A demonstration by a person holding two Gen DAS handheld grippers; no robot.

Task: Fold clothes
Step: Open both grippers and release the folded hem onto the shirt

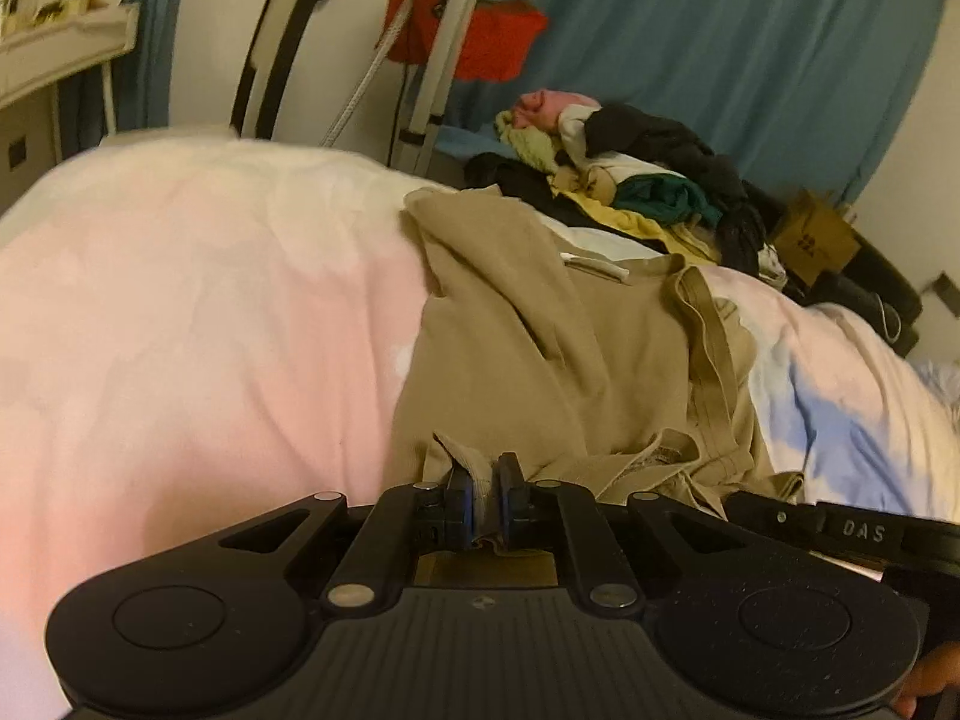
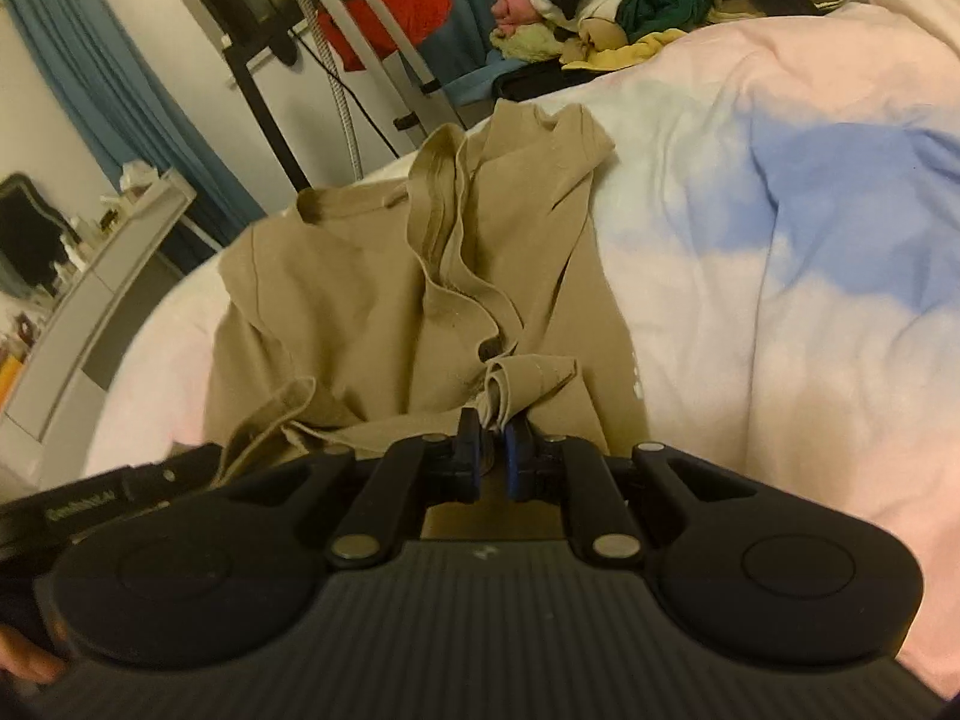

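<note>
the rumpled tan cotton garment with ribbed edging (image 1: 540,348) lies on the bed's pink, white and blue duvet (image 1: 198,312), stretching away from both tools toward the heap of mixed unfolded clothes (image 1: 630,174) at the far side. the left hand-held gripper (image 1: 483,495) is nearly closed, pinching a bunch of the near hem; the right hand-held gripper (image 2: 493,456) is likewise narrow, clamped on another fold of that same near edge. so the garment's long axis runs straight ahead from both, neither hand clearly nearer. judging by this, the next move turns on spreading the two held points sideways to flatten the cloth.
</note>
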